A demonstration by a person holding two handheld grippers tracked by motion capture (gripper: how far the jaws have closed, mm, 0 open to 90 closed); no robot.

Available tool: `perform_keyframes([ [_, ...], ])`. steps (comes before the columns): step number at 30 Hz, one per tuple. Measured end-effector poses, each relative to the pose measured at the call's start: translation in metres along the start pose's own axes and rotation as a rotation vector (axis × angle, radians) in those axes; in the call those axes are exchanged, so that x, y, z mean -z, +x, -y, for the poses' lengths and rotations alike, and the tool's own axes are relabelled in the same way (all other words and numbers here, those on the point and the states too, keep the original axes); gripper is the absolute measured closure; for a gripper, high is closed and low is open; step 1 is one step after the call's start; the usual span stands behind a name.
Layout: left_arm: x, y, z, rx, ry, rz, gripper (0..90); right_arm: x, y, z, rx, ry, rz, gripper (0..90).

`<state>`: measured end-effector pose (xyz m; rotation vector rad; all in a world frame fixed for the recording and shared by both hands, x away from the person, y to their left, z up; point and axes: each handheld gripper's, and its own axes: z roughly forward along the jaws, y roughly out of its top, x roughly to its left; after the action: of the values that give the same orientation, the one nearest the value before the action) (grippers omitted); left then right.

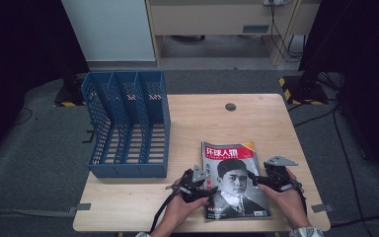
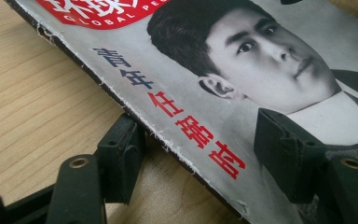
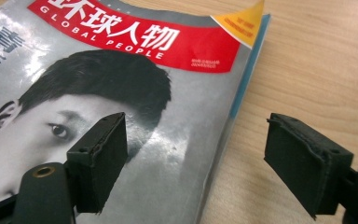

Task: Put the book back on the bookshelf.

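Observation:
A magazine with a red title band and a black-and-white portrait lies on the wooden table, near its front edge. My left gripper is at its spine side. In the left gripper view the magazine has its worn spine running between the jaws of that gripper. One jaw stands over the wood, the other over the cover, and neither pad presses. My right gripper is at the opposite side. It is open across the magazine's page edge, nothing gripped.
A blue three-slot file rack stands on the table's left half, its open side toward me. A round cable hole sits near the far edge. Bare wood lies between the rack and the magazine.

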<state>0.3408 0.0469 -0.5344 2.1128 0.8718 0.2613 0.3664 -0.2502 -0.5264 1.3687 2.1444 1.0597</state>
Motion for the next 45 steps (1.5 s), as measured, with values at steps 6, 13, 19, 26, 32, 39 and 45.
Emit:
perform_keyframes([
  [6,0.0,-0.001,0.0,-0.014,-0.002,0.011,39.8,-0.008,0.003,0.001,-0.028,0.044,-0.031,11.5],
  [13,-0.003,-0.002,-0.002,-0.009,-0.007,0.03,48.3,-0.005,0.003,0.003,-0.001,0.065,-0.055,25.8],
  [19,-0.003,-0.001,-0.002,-0.005,-0.009,0.059,54.2,0.0,0.007,0.007,0.015,0.057,-0.028,36.4],
  [26,-0.001,-0.006,-0.001,-0.005,-0.007,0.079,56.5,0.011,0.007,0.014,0.006,0.069,-0.024,44.1],
  [32,-0.001,-0.006,-0.001,0.001,-0.006,0.089,56.4,0.017,0.009,0.017,-0.002,0.086,-0.018,46.3],
  [39,-0.003,-0.007,-0.003,-0.002,0.005,0.09,38.8,0.014,0.007,0.015,0.014,0.083,-0.028,45.4],
  [45,-0.009,-0.001,-0.01,-0.005,0.006,0.132,19.8,0.012,0.011,0.014,0.026,0.084,-0.035,35.8],
])
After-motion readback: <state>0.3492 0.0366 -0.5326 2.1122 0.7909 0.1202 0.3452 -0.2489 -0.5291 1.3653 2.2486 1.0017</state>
